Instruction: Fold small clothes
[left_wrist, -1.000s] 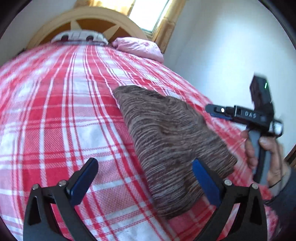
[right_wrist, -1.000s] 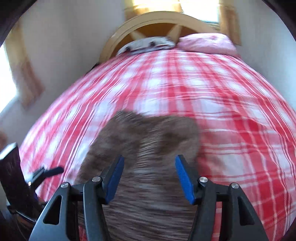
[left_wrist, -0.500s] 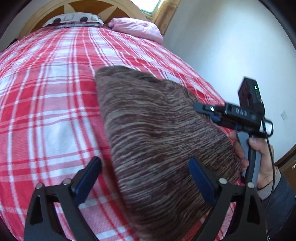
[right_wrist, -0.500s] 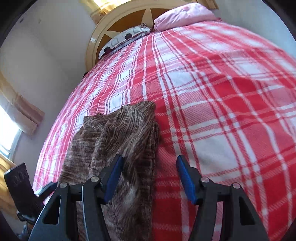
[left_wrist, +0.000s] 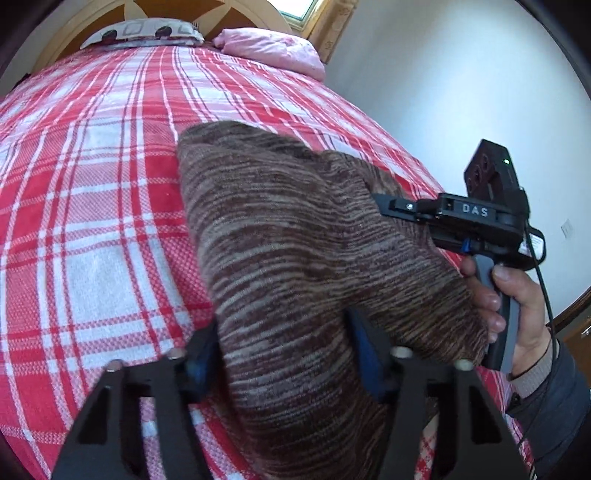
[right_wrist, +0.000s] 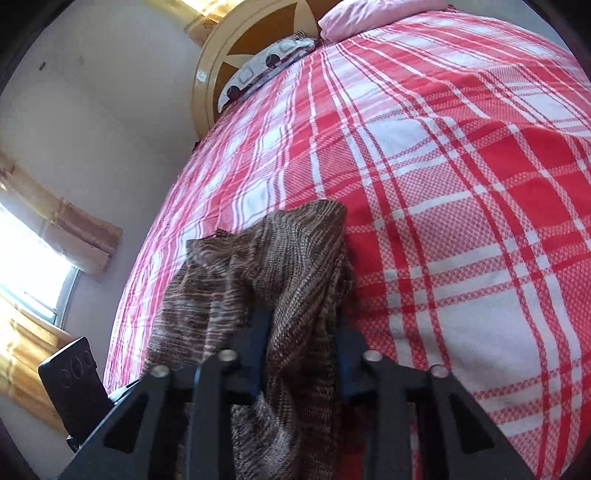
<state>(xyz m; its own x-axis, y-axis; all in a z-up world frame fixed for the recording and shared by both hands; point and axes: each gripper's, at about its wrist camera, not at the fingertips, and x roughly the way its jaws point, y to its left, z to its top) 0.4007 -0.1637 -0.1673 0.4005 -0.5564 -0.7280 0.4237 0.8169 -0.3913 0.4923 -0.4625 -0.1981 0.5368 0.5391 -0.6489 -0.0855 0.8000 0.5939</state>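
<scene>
Both grippers have closed in the last half second. Before that the jaws stood wide over the brown striped knit garment (left_wrist: 295, 240); now my left gripper (left_wrist: 284, 354) is clenched on its near left edge, with cloth bunched between the blue pads (left_wrist: 364, 350), and my right gripper (right_wrist: 301, 339) is pinched on the near right edge, the knit rising in a ridge between its fingers. The garment lies on the red plaid bedspread (left_wrist: 92, 206), towards the near right side of the bed, its far end flat and pointing at the headboard (right_wrist: 258, 44). In the left wrist view the right hand (left_wrist: 517, 314) and its handle sit just beside the cloth, touching its right margin. The pink pillow (left_wrist: 269, 48) and the patterned pillow (left_wrist: 144, 33) are well apart from the work. My judgement: the approach is done and the grasp phase is complete, so the fold itself has not yet begun. The next move calls for lifting both near corners together and carrying them towards the far end. Risk: the knit looks loose and stretchy, so uneven pull between the two sides could skew the fold or let an edge slip out.
</scene>
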